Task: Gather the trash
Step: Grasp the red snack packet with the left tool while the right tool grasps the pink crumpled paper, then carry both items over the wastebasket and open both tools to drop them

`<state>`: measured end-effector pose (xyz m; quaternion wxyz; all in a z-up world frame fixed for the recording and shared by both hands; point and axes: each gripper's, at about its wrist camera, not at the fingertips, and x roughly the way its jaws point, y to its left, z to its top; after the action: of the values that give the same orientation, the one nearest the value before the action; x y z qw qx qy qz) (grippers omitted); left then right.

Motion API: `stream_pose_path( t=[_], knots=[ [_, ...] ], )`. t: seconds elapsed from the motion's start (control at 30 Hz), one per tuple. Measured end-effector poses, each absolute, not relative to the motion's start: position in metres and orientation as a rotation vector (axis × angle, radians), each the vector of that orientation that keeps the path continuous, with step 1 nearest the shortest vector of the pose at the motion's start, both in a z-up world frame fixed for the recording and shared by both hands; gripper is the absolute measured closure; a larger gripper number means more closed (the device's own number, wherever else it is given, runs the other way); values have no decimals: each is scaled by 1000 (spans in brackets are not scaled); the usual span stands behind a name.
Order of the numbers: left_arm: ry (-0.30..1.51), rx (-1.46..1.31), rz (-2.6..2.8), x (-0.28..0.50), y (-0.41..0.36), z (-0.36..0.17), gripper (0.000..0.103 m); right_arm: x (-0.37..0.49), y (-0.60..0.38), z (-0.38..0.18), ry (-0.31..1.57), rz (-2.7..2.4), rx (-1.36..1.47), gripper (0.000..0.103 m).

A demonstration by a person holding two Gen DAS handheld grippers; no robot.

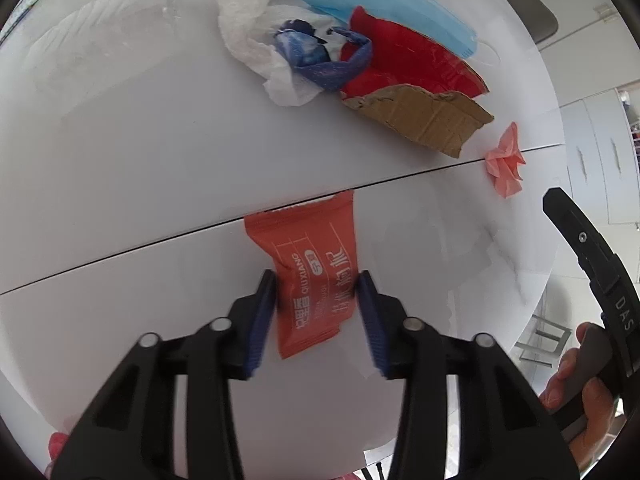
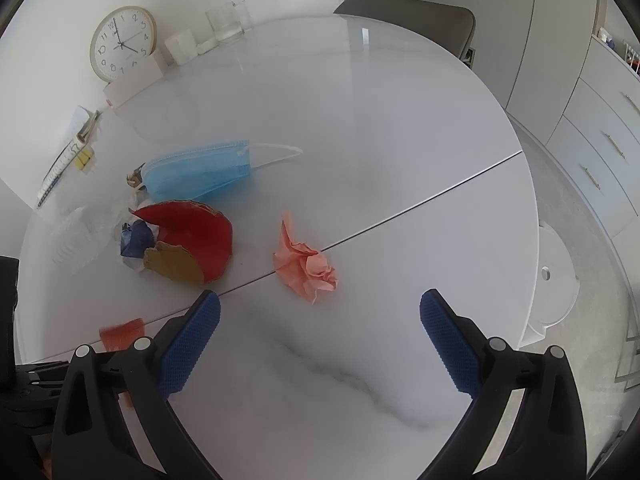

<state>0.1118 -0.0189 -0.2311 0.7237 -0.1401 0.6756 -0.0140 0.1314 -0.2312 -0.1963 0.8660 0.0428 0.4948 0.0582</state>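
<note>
My left gripper is shut on an orange snack wrapper, pinched between its blue pads just above the white table. Beyond it lies a trash pile: white tissue, blue wrapper, red cardboard, brown cardboard and a blue face mask. A crumpled pink paper lies ahead of my right gripper, which is open and empty. The pink paper also shows in the left wrist view. The wrapper shows at the left in the right wrist view.
A clock, a paper roll and glass jars stand at the table's far side. A notebook lies at the left edge. A chair stands behind the table. Cabinets are at the right.
</note>
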Motion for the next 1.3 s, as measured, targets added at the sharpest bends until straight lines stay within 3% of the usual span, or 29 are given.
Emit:
stream_pose_path(
  t=[0.1, 0.43, 0.6, 0.67, 0.7, 1.0, 1.3],
  knots=[
    [1472, -278, -63, 115, -18, -229, 65, 133, -231, -198, 1039, 131, 89, 4],
    [1364, -166, -187, 112, -16, -212, 68, 161, -214, -214, 1070, 183, 28, 18],
    [1337, -138, -203, 110, -11, -205, 68, 179, -202, -230, 1113, 185, -51, 40],
    [1325, -133, -208, 107, -13, -200, 68, 182, -199, -234, 1134, 179, -63, 61],
    [1314, -123, -212, 107, -14, -197, 68, 181, -198, -233, 1130, 175, -69, 66],
    [1239, 9, -380, 70, -47, -164, 68, 122, -230, -196, 1094, 129, 71, 67],
    [1267, 220, -802, -5, -160, -149, 68, -45, -327, -162, 1089, -164, 252, 67]
  ],
)
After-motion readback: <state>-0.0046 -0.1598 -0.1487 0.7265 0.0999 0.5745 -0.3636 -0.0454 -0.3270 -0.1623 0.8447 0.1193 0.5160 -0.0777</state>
